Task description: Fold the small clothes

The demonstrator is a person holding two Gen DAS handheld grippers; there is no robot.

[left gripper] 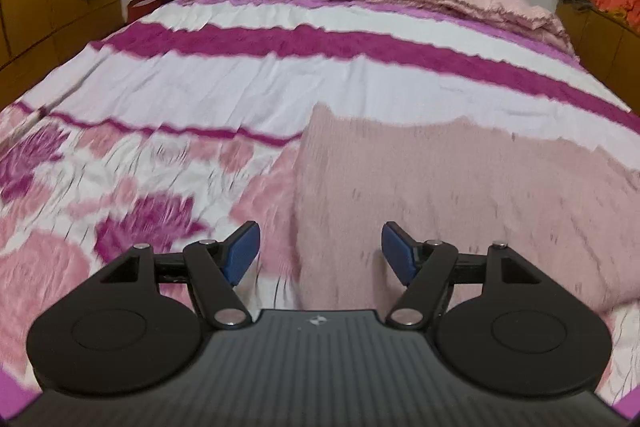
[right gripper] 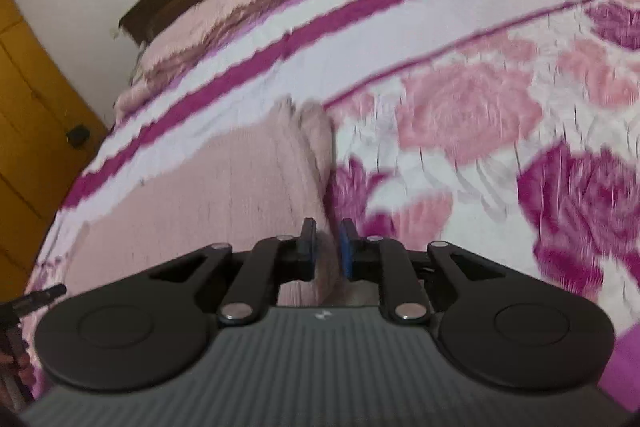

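A: Where's the pink garment (left gripper: 460,195)?
B: Lower right of the left view, on the bed (left gripper: 260,83). Right hand-held gripper (right gripper: 327,247) pinches its edge; left hand-held gripper (left gripper: 318,253) gapes empty.
A: Carry the fold across evenly.

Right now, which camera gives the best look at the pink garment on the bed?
The left wrist view: the pink garment lies spread ahead of the open left hand-held gripper, its far edge showing against the floral bedspread. The right wrist view shows only one side, its edge pinched in the right hand-held gripper.
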